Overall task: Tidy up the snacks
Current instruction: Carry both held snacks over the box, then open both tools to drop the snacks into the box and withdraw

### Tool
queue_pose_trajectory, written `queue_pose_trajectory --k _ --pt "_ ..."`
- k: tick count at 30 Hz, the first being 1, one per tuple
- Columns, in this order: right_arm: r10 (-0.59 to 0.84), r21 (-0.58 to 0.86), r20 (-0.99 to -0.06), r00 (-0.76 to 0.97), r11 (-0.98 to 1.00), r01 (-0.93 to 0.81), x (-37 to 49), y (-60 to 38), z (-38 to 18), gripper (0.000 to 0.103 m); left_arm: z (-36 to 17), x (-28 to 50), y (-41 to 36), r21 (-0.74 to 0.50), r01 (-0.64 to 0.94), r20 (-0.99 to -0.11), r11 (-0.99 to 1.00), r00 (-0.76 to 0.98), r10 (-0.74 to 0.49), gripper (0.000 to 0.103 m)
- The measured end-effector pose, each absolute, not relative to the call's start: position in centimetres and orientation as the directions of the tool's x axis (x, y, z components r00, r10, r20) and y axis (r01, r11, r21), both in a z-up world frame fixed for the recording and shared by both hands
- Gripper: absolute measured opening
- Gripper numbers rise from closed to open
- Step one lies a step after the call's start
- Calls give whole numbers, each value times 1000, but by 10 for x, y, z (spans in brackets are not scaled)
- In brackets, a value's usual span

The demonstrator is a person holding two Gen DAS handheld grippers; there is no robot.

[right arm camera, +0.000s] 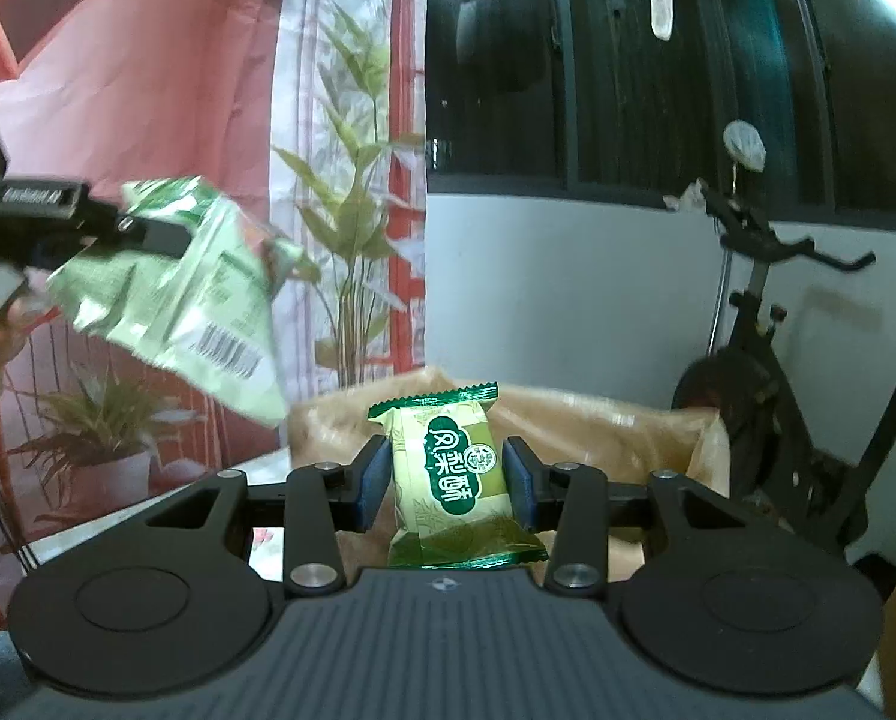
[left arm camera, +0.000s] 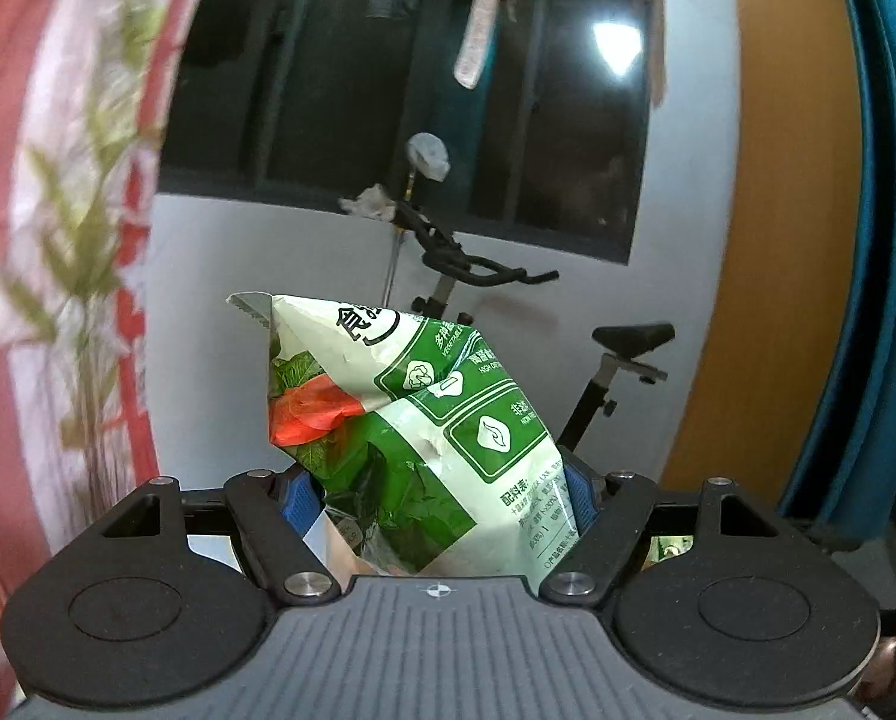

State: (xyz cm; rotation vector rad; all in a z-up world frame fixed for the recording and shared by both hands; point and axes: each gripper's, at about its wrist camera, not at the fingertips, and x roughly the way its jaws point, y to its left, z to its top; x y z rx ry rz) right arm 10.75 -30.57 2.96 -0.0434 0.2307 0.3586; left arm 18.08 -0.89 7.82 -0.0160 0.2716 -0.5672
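A large white-and-green snack bag (left arm camera: 412, 420) with leaf and red pictures stands up between the blue pads of my left gripper (left arm camera: 439, 498), which is shut on its lower part. In the right wrist view that same bag (right arm camera: 190, 294) hangs high at the left, clamped by the left gripper (right arm camera: 148, 234). My right gripper (right arm camera: 445, 483) is shut on a small green pastry packet (right arm camera: 451, 480), held upright with its crimped end on top. Behind it lies an open brown paper bag (right arm camera: 598, 426).
An exercise bike (right arm camera: 796, 372) stands against the white wall at the right, under a dark window (right arm camera: 658, 60). A red-and-white curtain (right arm camera: 340, 180) with bamboo print hangs at the left. A wooden panel (left arm camera: 772, 240) and blue cloth (left arm camera: 880, 240) fill the right of the left wrist view.
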Motion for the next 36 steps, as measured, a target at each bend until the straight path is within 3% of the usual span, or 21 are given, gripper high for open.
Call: queue_pose_trajectory --k 9,17,22,25,31,34,36 --pt "279 -20 -237 931 956 -291 167 -314 42 43 55 275 -100 76 611 -481 788 715 -508 77" --pt "250 1 -312 916 965 -263 195 -325 23 43 5 314 -140 38 647 -649 761 596 -474 78" --pt "232 43 -364 902 972 -232 210 -333 12 43 -8 335 -139 16 619 -676 786 586 -447 81" --pt "215 62 -390 896 976 -207 220 -336 8 43 -10 334 -134 4 608 -672 794 589 -448 89" --pt "189 98 -431 882 982 -163 239 -337 0 44 -2 330 -119 -45 611 -652 791 581 -486 89" --pt "173 115 -458 872 984 -135 245 -336 -4 50 2 325 -113 -47 605 -647 795 588 -486 89" --pt "183 138 -455 871 981 -134 243 -339 -5 63 5 323 -108 -63 597 -634 799 594 -494 87"
